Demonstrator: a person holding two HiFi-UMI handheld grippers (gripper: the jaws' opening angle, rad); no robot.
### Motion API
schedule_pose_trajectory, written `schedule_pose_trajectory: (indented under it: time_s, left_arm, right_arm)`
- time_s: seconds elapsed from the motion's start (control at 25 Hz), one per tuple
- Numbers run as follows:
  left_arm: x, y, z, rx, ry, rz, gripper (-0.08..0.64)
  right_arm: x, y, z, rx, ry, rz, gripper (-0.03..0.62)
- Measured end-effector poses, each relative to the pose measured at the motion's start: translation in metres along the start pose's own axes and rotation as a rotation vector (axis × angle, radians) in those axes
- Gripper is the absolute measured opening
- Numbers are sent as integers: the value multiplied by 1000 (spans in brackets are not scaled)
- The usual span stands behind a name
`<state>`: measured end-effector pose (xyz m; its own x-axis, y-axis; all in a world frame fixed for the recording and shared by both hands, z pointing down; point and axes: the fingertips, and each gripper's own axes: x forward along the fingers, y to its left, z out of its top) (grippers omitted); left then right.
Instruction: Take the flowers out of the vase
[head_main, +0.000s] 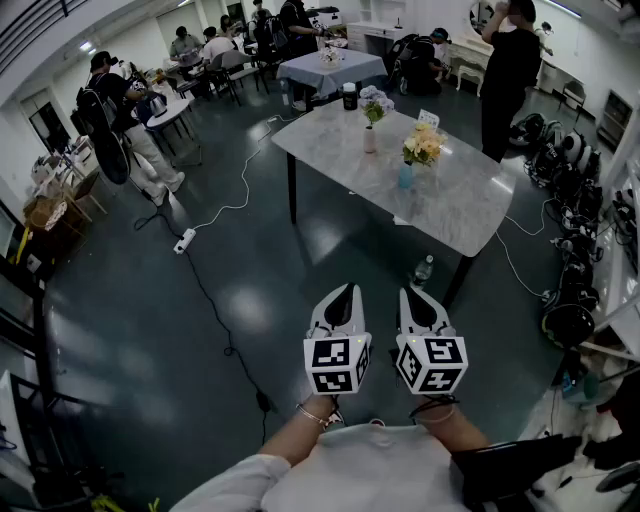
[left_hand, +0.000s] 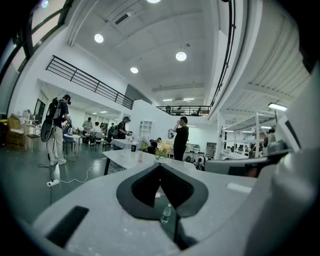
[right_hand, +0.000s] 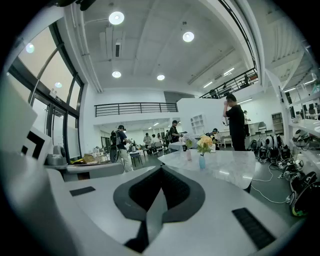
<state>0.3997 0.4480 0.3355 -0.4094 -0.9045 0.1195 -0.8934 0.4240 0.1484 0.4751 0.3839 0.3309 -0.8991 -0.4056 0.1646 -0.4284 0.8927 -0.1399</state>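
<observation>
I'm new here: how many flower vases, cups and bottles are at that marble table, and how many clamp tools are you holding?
Flower vases: 2, pale vase and blue vase
Black cup: 1
Water bottle: 1, on the floor
Grippers: 2, left gripper and right gripper
Total: 6

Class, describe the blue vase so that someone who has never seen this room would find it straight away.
Find the large pale marble table in the middle of the hall. Two small vases stand on it, and the blue vase is the one nearer the viewer. It alone is blue and holds yellow flowers, whereas the pale vase holds lilac ones.
</observation>
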Motion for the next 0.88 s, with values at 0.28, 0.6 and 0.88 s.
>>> schedule_pose_trajectory:
  time_s: [0.28, 0.6, 0.88]
  left_arm:
    - [5, 20, 0, -4, 1, 6, -2]
    - [12, 54, 4, -8, -8, 3, -2]
    - [16, 91, 1, -12, 5, -12, -2]
  right_arm:
    - [16, 8, -1, -8, 9, -5, 5]
    - [42, 26, 2, 53, -26, 11, 5]
    - [68, 46, 0, 108, -46, -1, 5]
